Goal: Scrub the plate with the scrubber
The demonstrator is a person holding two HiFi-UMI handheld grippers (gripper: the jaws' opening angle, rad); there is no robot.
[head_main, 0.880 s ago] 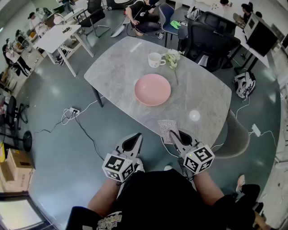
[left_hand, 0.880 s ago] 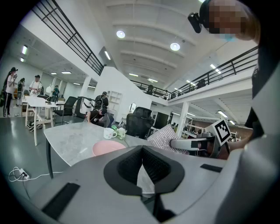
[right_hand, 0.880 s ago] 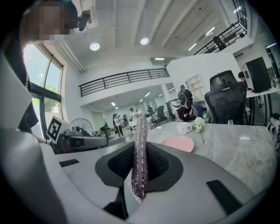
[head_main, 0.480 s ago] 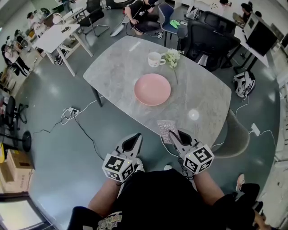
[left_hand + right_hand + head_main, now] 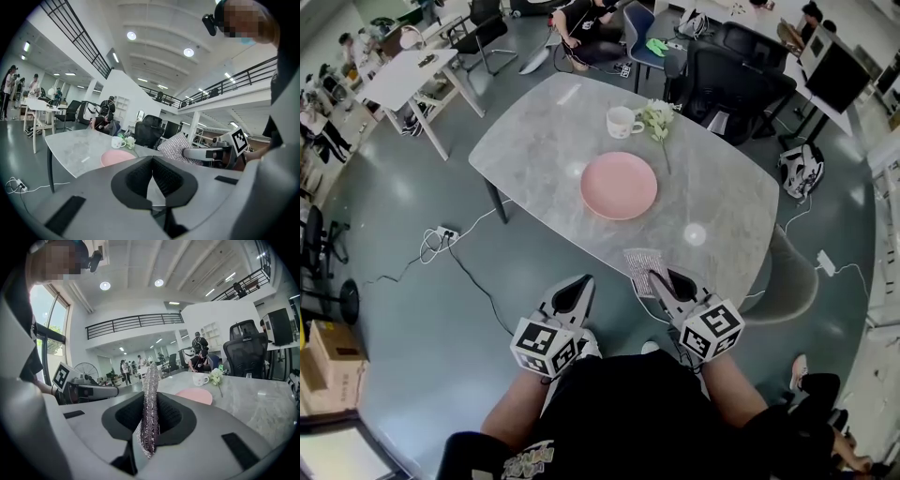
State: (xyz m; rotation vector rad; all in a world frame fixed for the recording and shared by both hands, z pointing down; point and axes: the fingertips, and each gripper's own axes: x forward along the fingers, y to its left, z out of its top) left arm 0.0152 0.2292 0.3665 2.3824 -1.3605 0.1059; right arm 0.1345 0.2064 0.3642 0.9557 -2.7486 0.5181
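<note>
1. Far L: white side table (image 5: 412, 75), well apart from the main table. A power strip (image 5: 442, 232) w/ white cables lies on the grey floor nearer in.
2. L gripper (image 5: 581, 284): held low, close to the person's body, off the table's near edge and over the floor. Its own view shows both jaws pressed together w/ nothing between them.
3. Centre: grey marble table (image 5: 534, 141). The pink plate (image 5: 619, 186) sits about mid-table and looks bare. It is well apart from both grippers.
4. Behind the plate, toward the far edge: white mug (image 5: 623, 122), w/ a small bunch of white flowers (image 5: 657, 120) just beside it on the R. The stem runs down past the plate's R rim.
5. R gripper (image 5: 658, 278): beside the L one, at the table's near edge. Jaws are clamped on the scrubber (image 5: 642, 261), a silvery mesh pad. In the R gripper view the pad stands edge-on and upright between the pads, sticking out above and below them. In the head view it overlaps the table's near edge; can't tell if it touches.
6. R side: black office chairs (image 5: 727, 80) past the table's far corner, and a backpack (image 5: 797, 171) on the floor.
</note>
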